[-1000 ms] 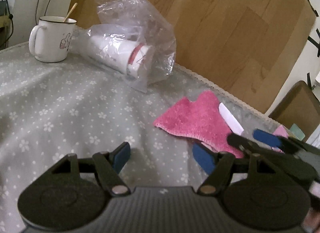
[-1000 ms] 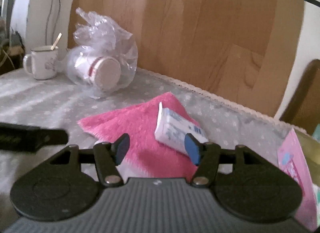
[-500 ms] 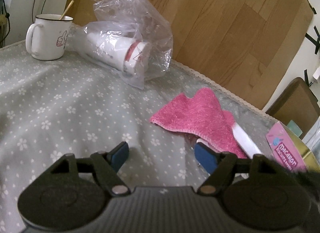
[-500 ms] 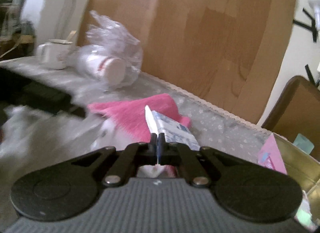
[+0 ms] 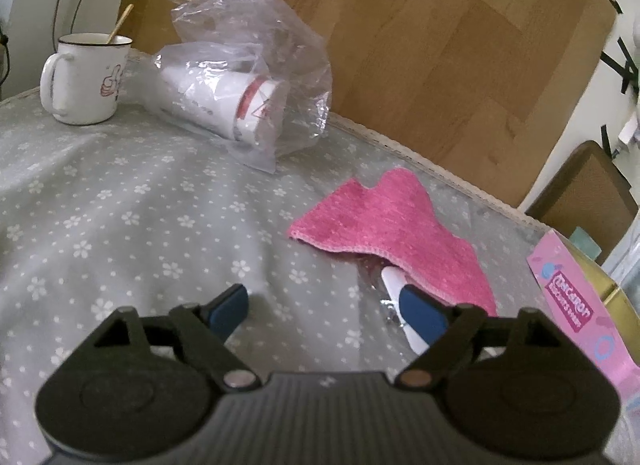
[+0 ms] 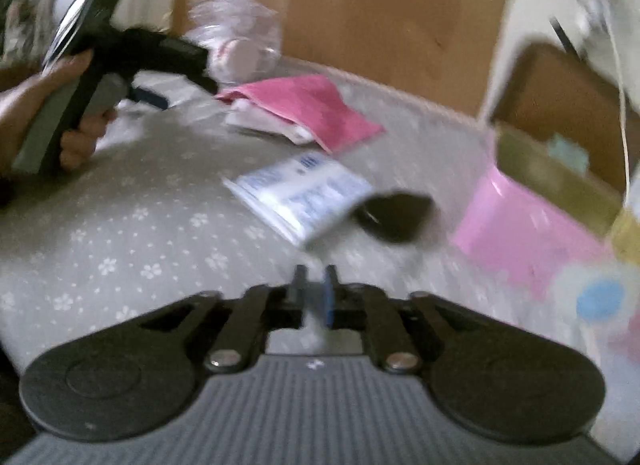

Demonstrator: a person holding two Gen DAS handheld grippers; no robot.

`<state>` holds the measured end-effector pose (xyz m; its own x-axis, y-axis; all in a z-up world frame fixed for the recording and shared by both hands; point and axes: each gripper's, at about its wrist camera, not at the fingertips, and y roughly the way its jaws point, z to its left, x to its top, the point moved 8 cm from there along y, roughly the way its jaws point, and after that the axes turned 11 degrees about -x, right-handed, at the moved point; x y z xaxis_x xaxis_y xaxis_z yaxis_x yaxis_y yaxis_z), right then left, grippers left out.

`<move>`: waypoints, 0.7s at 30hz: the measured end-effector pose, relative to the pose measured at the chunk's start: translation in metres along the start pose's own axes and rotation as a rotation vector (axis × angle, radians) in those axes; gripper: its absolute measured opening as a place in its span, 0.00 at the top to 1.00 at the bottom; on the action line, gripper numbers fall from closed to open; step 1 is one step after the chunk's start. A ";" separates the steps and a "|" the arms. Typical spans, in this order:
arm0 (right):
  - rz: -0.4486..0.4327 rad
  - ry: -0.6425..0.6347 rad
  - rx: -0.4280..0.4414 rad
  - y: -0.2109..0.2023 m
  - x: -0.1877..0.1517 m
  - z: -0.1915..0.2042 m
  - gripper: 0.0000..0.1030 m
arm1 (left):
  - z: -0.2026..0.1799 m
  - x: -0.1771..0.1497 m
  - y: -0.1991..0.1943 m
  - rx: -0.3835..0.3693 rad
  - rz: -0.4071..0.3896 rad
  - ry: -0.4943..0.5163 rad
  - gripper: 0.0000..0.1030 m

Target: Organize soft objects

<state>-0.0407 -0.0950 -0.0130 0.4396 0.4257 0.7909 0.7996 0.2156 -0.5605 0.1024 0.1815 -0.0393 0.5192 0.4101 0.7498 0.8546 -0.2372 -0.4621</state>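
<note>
A pink cloth (image 5: 392, 233) lies rumpled on the flowered tablecloth, with a white packet (image 5: 394, 285) poking out under its near edge. My left gripper (image 5: 324, 309) stands just short of it, its jaws opening wide with nothing between them. In the blurred right wrist view the pink cloth (image 6: 308, 105) is farther back. A white-and-blue tissue packet (image 6: 304, 193) sits just beyond my right gripper (image 6: 314, 277), over a dark patch. Its jaws are opening, a narrow gap between the pads. Blur hides whether the packet's edge still touches them.
A white mug (image 5: 84, 77) with a stick and a clear plastic bag of paper cups (image 5: 248, 105) stand at the back left. A pink box (image 5: 576, 305) and a gold tin (image 6: 556, 177) are at the right. A hand (image 6: 76, 133) holds the left gripper.
The right gripper shut on the packet's edge, carried it off the pink cloth toward the right, and its jaws have parted. The left jaws spread wider; the right gripper left the left view.
</note>
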 end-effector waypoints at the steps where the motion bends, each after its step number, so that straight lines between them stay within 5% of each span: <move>1: 0.023 0.045 0.006 -0.002 -0.002 -0.007 0.52 | -0.001 0.000 0.000 -0.002 0.002 0.004 0.17; 4: 0.057 0.170 0.024 -0.005 0.000 -0.019 0.39 | -0.002 -0.001 0.000 -0.007 0.006 0.005 0.16; 7: 0.063 0.236 0.089 0.003 0.009 -0.005 0.12 | -0.006 -0.002 -0.001 -0.038 0.012 0.008 0.15; 16: 0.080 0.165 0.084 0.044 0.023 0.027 0.11 | -0.092 -0.044 -0.020 -0.353 0.167 0.141 0.14; 21: 0.054 0.180 0.102 0.045 0.023 0.020 0.19 | -0.134 -0.078 0.007 -0.380 0.318 0.207 0.42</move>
<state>-0.0028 -0.0583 -0.0252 0.5542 0.2773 0.7849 0.7313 0.2883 -0.6182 0.0699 0.0302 -0.0379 0.7120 0.0929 0.6960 0.5786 -0.6394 -0.5064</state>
